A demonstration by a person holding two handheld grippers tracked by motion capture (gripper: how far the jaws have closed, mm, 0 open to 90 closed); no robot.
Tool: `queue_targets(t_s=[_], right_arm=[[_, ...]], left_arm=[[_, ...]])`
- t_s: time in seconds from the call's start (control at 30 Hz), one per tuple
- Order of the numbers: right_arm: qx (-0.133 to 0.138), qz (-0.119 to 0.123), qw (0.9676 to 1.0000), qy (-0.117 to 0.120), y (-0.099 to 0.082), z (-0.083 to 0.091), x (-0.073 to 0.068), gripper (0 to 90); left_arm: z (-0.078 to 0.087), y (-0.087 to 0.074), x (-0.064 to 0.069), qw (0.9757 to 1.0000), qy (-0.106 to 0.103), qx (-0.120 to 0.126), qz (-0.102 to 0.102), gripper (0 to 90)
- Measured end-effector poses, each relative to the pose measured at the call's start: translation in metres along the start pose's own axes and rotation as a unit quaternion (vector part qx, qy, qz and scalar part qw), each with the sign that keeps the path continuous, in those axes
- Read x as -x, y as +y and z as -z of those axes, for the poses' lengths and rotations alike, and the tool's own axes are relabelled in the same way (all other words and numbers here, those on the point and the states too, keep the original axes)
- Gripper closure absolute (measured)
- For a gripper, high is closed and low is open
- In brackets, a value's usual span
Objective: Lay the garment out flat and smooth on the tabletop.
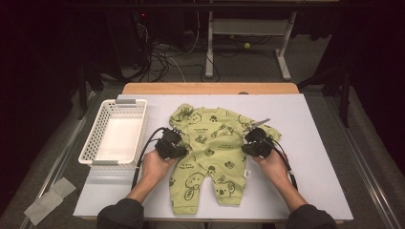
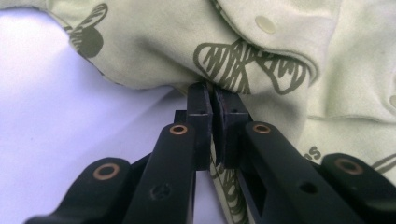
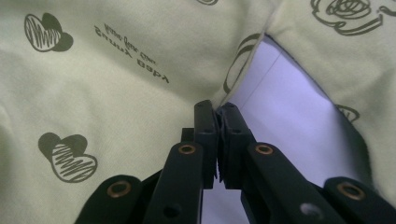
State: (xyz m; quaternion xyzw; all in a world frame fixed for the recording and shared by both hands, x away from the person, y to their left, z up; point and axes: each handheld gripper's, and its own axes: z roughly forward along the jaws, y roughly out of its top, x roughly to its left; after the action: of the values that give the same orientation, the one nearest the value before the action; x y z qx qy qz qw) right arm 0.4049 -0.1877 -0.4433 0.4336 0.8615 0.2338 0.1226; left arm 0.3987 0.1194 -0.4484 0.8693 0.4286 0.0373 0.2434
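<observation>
A pale green baby romper (image 1: 215, 143) with dark animal prints lies flat on the white table (image 1: 310, 152), legs toward the person. My left gripper (image 1: 180, 145) is at the romper's left side, under the sleeve. In the left gripper view its jaws (image 2: 212, 91) are pressed together on a fold of the printed cloth (image 2: 261, 56). My right gripper (image 1: 246, 144) is at the romper's right side, under the other sleeve. Its jaws (image 3: 217, 108) are shut on the cloth's edge (image 3: 116, 70), where the fabric meets the bare table (image 3: 285, 98).
A white slatted basket (image 1: 114, 133) stands empty at the table's left. A thin grey object (image 1: 260, 123) lies by the romper's right sleeve. A wooden strip (image 1: 210, 88) runs along the far edge. Desk legs and cables stand on the floor beyond.
</observation>
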Motion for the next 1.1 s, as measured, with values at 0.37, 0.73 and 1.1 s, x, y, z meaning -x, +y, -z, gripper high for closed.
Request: queue_targets(t_s=[0.37,0.73,1.1], right_arm=[[0.007,0.003,1.0,0.004,-0.007,0.013,0.0,88.7],[0.031,0.005,0.9995,-0.001,-0.02,0.033,-0.006,75.3],[0.007,0.016,0.9994,0.031,-0.045,0.025,-0.027,63.4]], left_arm=[[0.029,-0.013,-0.007,0.999,0.044,0.002,0.006,82.4],[0.044,-0.027,0.009,0.999,0.028,0.031,-0.017,58.4],[0.028,-0.056,0.036,0.9987,-0.006,0.001,-0.051,51.5]])
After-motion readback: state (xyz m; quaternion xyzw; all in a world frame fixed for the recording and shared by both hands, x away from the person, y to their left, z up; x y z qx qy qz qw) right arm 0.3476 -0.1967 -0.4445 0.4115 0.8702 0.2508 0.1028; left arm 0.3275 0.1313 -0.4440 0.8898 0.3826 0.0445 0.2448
